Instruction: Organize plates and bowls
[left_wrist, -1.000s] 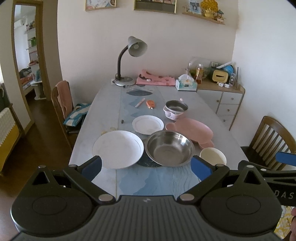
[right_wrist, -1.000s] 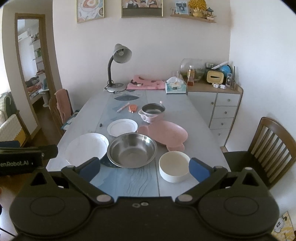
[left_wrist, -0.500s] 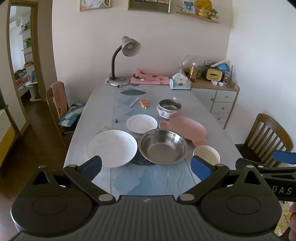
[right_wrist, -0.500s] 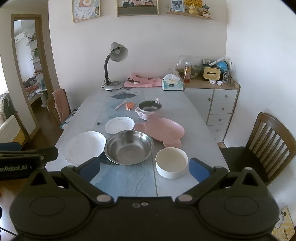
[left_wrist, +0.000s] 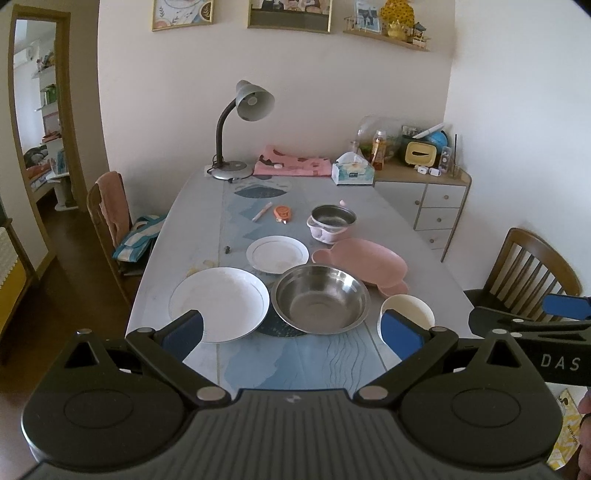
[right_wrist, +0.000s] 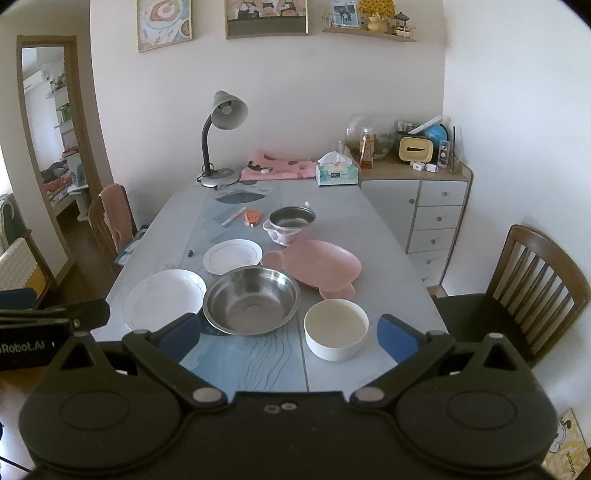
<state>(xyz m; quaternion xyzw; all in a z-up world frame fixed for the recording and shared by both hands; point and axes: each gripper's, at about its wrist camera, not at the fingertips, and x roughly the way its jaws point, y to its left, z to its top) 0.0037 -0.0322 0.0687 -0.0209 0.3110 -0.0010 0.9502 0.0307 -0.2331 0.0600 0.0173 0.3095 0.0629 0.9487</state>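
Both tongs I had pulled back from the worktop (right_wrist: 388, 236) | left tongs (left_wrist: 291, 328) spread, empty | right tongs (right_wrist: 288, 330) spread, empty | steel bowl (right_wrist: 251, 300) untouched

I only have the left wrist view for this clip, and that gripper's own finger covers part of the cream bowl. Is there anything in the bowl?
Observer: No. The right wrist view shows the whole cream bowl, and it is empty.
Operator: I see just one blue pad of the right gripper. Is it holding anything?
Observer: The right gripper is open, with nothing between its fingers.
Operator: Is it touching that bowl?
Observer: No. Bare table shows between the bowl and both pads.
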